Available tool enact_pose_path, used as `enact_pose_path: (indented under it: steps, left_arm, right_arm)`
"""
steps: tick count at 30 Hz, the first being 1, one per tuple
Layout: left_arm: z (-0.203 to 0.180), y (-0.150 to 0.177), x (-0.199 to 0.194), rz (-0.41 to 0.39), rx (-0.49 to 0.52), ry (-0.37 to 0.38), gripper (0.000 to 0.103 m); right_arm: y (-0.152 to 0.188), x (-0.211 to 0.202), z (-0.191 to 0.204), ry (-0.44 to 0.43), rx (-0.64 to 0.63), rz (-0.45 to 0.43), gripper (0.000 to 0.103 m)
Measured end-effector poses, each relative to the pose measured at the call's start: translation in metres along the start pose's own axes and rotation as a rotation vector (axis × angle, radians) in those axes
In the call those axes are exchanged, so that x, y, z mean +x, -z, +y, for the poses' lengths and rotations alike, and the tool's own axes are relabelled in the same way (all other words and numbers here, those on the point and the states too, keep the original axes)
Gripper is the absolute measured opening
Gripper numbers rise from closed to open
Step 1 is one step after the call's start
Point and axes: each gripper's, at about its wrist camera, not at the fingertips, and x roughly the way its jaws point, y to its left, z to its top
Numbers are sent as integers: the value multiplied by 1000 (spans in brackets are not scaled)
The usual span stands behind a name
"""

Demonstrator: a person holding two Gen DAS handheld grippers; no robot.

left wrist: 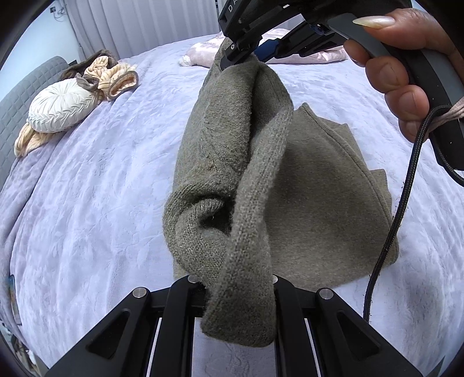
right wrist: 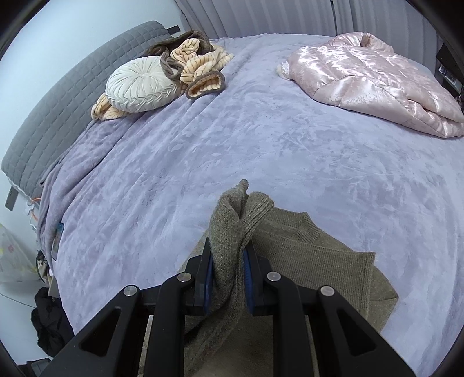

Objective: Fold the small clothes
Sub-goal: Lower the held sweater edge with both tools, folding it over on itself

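Both tongs are clamped on one edge of the olive sweater (left wrist: 232, 150); left tongs (left wrist: 232, 285) grip its near end, right tongs (right wrist: 227, 275) its far end; the rest lies on the bed (right wrist: 261, 139), rightward of the lifted edge.

lilac bed (right wrist: 261, 139), grey headboard (right wrist: 72, 87), pale curtains (right wrist: 261, 14)

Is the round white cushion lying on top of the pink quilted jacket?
No: the round white cushion lies by the headboard among striped clothes, far from the pink jacket.
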Motion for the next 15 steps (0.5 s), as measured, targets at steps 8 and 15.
enact_pose_path:
  steps: [8,15]
  left_arm:
    - [-18,-1,0,1,40,4,12]
    - [-30,-4,3,0,65,4,12]
  right_arm:
    - [8,-16,-17,7,15,-11,19]
    - [20,-25,-38,29,24,-3,19]
